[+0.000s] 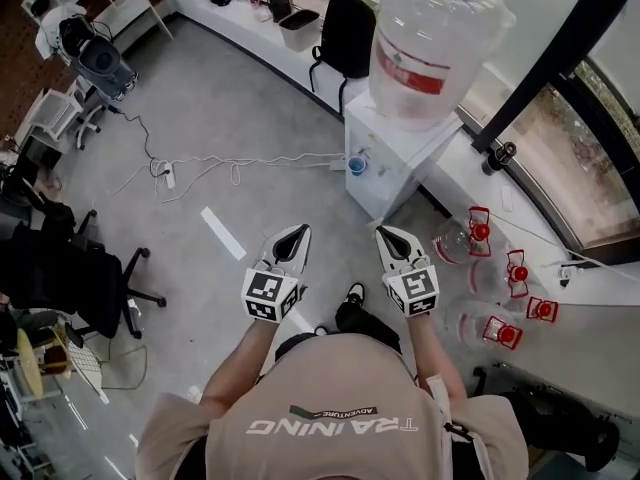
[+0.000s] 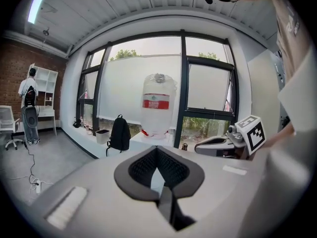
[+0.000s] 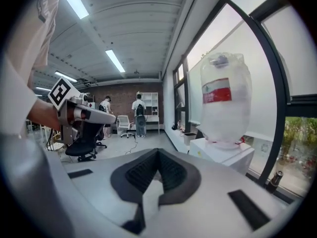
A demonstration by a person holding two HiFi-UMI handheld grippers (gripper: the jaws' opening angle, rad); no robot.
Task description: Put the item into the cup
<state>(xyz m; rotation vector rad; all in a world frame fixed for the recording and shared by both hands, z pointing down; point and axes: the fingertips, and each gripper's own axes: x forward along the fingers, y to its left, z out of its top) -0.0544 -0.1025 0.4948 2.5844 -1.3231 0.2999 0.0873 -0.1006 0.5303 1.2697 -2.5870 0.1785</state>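
Both grippers hang side by side over the floor (image 1: 230, 118), held out in front of the person. The left gripper (image 1: 297, 233) has its jaws pressed together tip to tip, and its own view confirms it. The right gripper (image 1: 388, 236) is the same, jaws squeezed together at the tips. Up at 12 o'clock from them stands the dispenser (image 1: 395, 173), with a big bottle (image 1: 430, 38) on top. A small blue cup (image 1: 357, 165) sits at its front, well apart from both grippers. At 3 o'clock, empties (image 1: 478, 236) with red caps lie on the floor. A backpack (image 1: 347, 30) leans at 12, beyond the dispenser.
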